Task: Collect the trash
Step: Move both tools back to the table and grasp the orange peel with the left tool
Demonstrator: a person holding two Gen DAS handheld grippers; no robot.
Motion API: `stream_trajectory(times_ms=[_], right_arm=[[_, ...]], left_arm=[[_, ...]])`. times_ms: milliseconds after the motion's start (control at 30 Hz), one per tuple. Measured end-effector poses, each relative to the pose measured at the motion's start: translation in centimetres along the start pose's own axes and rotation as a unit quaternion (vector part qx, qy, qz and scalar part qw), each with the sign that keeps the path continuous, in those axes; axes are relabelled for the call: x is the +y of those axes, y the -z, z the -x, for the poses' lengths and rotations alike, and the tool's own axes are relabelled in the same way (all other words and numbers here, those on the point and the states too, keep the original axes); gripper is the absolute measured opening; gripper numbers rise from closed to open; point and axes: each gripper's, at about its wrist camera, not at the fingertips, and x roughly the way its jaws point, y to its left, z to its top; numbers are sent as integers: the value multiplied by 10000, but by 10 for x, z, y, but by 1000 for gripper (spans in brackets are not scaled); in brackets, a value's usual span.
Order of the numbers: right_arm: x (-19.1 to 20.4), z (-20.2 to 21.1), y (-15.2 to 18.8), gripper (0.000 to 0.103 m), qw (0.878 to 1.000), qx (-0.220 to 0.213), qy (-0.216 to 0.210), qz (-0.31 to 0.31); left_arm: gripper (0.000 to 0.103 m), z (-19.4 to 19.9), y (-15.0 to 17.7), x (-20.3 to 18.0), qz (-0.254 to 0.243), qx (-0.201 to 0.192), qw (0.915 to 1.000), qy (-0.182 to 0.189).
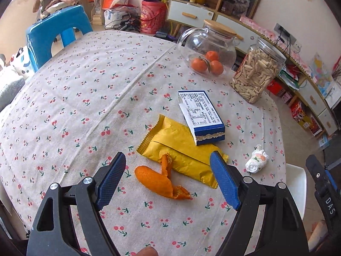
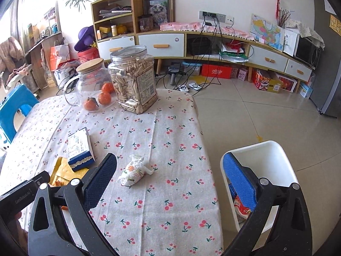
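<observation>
An orange peel [image 1: 162, 181] lies on the cherry-print tablecloth [image 1: 85, 85], partly on a yellow wrapper [image 1: 181, 149]. A blue box [image 1: 201, 117] rests on the wrapper's far end. My left gripper [image 1: 168, 170] is open and empty, its fingers either side of the peel and above it. A crumpled white tissue [image 1: 256, 159] lies to the right; it also shows in the right wrist view [image 2: 134, 172]. My right gripper [image 2: 170, 172] is open and empty, just right of the tissue. A white bin [image 2: 266, 170] with some trash inside stands beside the table.
A glass jug with tangerines [image 1: 210, 51] and a plastic jar of snacks [image 1: 255, 74] stand at the table's far side. A blue stool [image 1: 57, 36] stands beyond the table. The table's right edge [image 2: 204, 149] drops to the tiled floor.
</observation>
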Motion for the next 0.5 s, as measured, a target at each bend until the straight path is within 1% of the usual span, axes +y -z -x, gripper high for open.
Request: stream_trajectory(times_ms=[200,300,367,433,500], right_arm=[[20,-10,-2,96,9998,97,-161,19],[25,-16,-2,96,9997,142,-195,36],[27,-19,-3,96,9996,193,-210,46],[28,-23,-3,96,9994,256,-225,72],[31,-27,-2,96,9992,316,-229,101]], left_arm=[[77,-23,-3,27,365,505,9978,214],[72,-30,0,24,310,681,9968,280],[72,-33,5,18,191,783,9966,180],[72,-36,14,16,200,885,9959,27],[69,-42,19,17,294,1018,9944,51]])
